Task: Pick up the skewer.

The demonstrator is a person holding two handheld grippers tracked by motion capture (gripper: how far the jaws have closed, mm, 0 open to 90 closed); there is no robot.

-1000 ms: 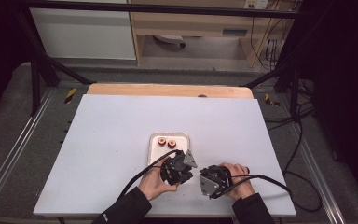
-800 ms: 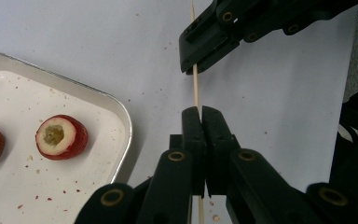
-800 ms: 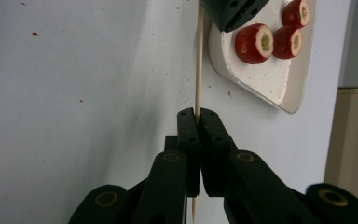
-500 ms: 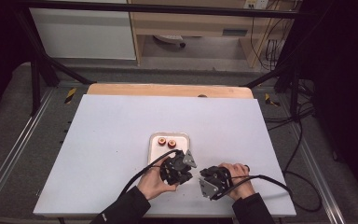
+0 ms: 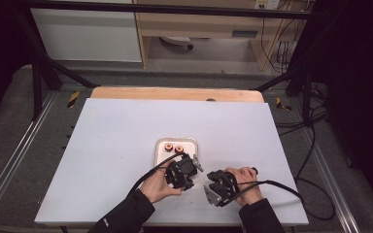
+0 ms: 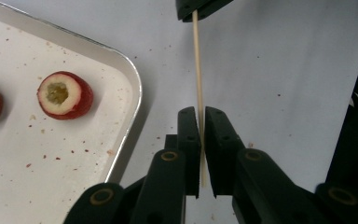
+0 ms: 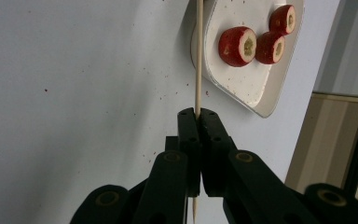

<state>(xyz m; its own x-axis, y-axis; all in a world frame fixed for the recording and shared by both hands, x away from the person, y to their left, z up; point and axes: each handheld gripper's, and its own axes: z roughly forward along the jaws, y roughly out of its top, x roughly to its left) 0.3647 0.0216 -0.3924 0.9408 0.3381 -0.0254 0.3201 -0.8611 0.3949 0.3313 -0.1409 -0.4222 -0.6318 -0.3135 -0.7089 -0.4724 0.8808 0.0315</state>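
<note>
Two black two-jaw grippers, held one in each hand at the near edge of the white table top (image 5: 107, 145), both clamped on one thin pale wooden skewer (image 6: 198, 70). Left gripper (image 5: 188, 167): jaws pinched tight on the skewer partway along its length, just beside the tray's corner. Right gripper (image 5: 213, 180): jaws likewise closed on the same stick nearer its other end, which pokes out behind the pads. The skewer spans the short gap between the two tools, above the table surface.

Beyond them, one small white rectangular metal tray (image 5: 161, 145), speckled with red crumbs. In it, three round red cored fruit pieces (image 7: 237, 45), pale at the cut faces with a hollow centre, grouped toward the far end.

Step in hand, by judgement: the skewer is being passed or re-gripped between hands, no fruit yet threaded. Next move likely calls for one gripper to let go, the other to aim the tip at a fruit's hollow core.
</note>
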